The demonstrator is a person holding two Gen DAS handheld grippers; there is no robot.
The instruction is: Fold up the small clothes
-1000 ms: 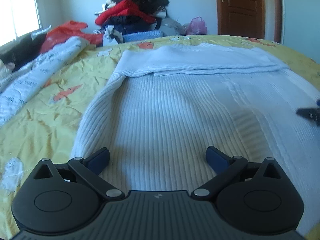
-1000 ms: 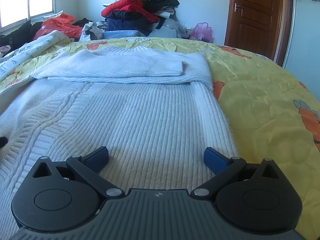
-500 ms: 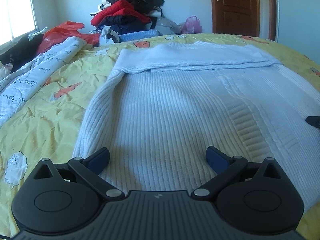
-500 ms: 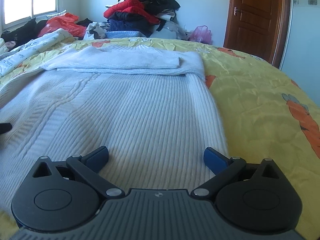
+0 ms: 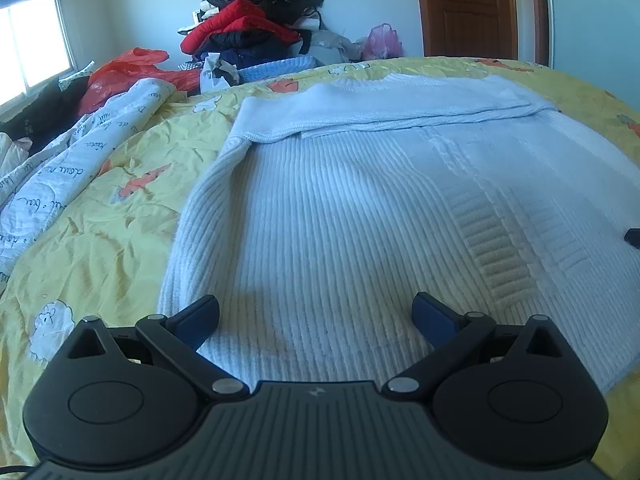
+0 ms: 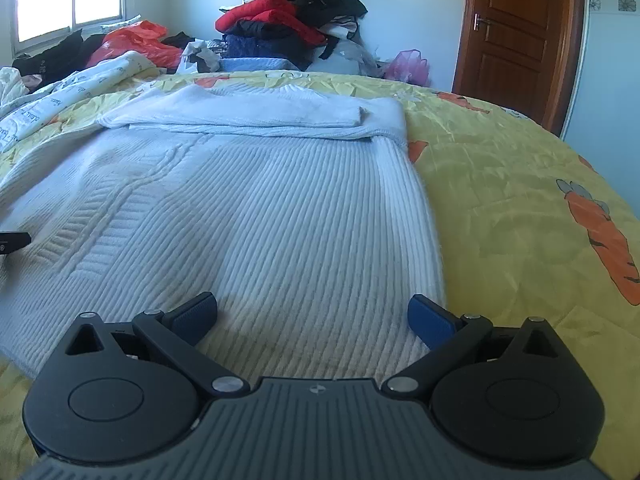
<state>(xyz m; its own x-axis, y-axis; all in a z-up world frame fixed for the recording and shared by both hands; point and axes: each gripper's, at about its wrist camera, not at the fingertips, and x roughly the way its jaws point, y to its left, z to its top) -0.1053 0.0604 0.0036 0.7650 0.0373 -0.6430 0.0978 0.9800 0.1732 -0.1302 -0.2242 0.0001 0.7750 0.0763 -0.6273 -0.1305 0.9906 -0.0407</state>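
A white ribbed knit sweater [image 5: 360,208] lies flat on the yellow bedspread [image 5: 100,232], its sleeves folded across the far end. My left gripper [image 5: 316,316] is open and empty, just above the sweater's near left hem. In the right wrist view the sweater [image 6: 260,216] fills the middle. My right gripper [image 6: 312,314] is open and empty over the near right hem, its right finger near the sweater's side edge. Each gripper's tip shows at the other view's edge.
A pile of red, black and blue clothes [image 5: 256,28] is stacked at the far end of the bed. A white printed quilt [image 5: 60,176] and an orange bag [image 5: 128,68] lie on the left. A brown door [image 6: 516,40] stands at the back right.
Both grippers have drawn back toward the near hem of the sweater, so more of it shows. Both stay open.
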